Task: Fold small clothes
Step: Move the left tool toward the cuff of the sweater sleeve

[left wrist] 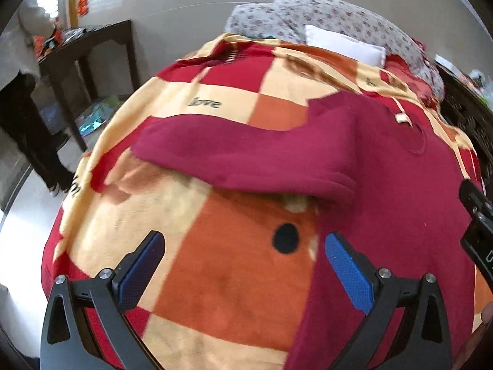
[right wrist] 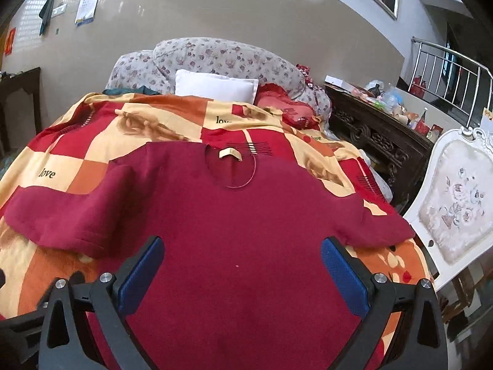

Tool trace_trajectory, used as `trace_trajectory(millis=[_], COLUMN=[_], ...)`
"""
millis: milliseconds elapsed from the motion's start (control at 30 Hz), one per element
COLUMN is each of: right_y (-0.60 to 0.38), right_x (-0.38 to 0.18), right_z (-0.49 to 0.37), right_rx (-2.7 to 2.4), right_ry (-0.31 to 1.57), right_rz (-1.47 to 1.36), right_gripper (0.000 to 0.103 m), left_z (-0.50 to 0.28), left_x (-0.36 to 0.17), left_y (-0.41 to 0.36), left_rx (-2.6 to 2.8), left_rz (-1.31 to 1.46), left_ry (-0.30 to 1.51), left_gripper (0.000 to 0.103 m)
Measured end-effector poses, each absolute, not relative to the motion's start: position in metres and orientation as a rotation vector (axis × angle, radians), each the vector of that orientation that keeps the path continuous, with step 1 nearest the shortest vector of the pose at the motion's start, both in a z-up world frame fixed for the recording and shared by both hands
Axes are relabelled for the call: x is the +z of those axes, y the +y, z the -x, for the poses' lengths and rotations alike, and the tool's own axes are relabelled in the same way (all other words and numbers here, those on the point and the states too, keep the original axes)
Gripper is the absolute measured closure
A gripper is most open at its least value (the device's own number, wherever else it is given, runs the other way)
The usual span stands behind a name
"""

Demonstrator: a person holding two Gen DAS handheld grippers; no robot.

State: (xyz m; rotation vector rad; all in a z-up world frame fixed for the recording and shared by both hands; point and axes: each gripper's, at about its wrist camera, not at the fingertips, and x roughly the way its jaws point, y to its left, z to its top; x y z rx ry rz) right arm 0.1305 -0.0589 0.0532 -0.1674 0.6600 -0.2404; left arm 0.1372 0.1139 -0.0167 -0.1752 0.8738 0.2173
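A dark red small sweater (right wrist: 234, 215) lies flat, front down, on a checked red, orange and cream blanket (right wrist: 92, 157), collar and label at the far end. Its left sleeve (left wrist: 234, 157) stretches out to the left; the body (left wrist: 400, 185) fills the right of the left wrist view. My left gripper (left wrist: 245, 265) is open and empty above the blanket just left of the sweater's body. My right gripper (right wrist: 242, 268) is open and empty above the sweater's lower middle.
A white pillow (right wrist: 215, 88) and a floral quilt (right wrist: 215, 58) lie at the bed's head. A dark carved cabinet (right wrist: 379, 141) and a white chair (right wrist: 456, 209) stand to the right. A dark side table (left wrist: 86, 52) stands to the left.
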Motion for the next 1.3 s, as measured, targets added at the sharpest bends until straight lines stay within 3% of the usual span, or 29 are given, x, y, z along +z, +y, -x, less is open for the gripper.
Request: trace_trajectory(millis=[1300], right_y=[-0.052], right_x=[0.047], right_z=[-0.136], right_rx=[-0.19], right_ry=[0.77], right_rz=[0.111], right_gripper=[0.0], left_z=[-0.135], left_x=[0.004], left_y=[0.121], left_rx=[0.236], left_rz=[0.19], left_ry=[0.833], left_gripper=[0.0])
